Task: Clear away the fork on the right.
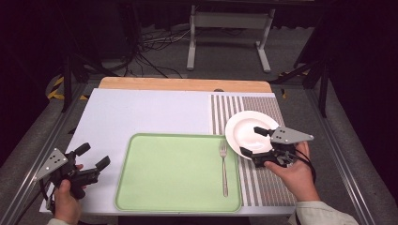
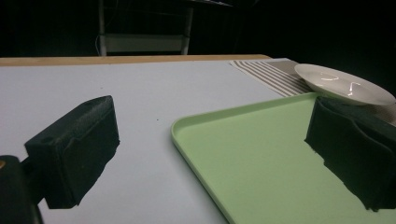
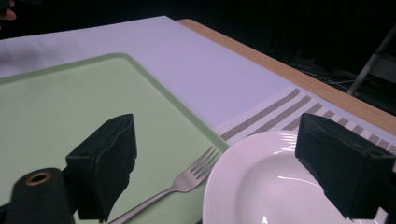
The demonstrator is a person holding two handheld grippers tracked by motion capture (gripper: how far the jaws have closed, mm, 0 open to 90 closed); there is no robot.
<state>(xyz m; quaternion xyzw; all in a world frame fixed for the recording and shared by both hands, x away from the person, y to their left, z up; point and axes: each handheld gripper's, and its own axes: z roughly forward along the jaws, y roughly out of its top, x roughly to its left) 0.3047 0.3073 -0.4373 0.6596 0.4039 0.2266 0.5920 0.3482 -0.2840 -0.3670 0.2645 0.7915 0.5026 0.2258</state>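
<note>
**Fork on the tray, plate waiting on the mat**

The right gripper [image 1: 257,140] is holding its jaws spread with nothing between them, hovering at the near-left rim of the white plate [image 1: 246,125], which is sitting on the striped mat [image 1: 267,183] by the table's right edge. The fork [image 1: 224,166] is lying along the right edge of the green tray [image 1: 173,171], seemingly placed already. The plate looks like the next thing to grip. The left gripper [image 1: 91,156] is idling, jaws apart and empty, near the table's near-left corner.

A striped placemat [image 1: 271,186] is lying at the right of the white tabletop [image 1: 150,112]; a white metal frame [image 1: 230,21] is standing on the far floor, cables [image 1: 155,44] trailing to its left.
</note>
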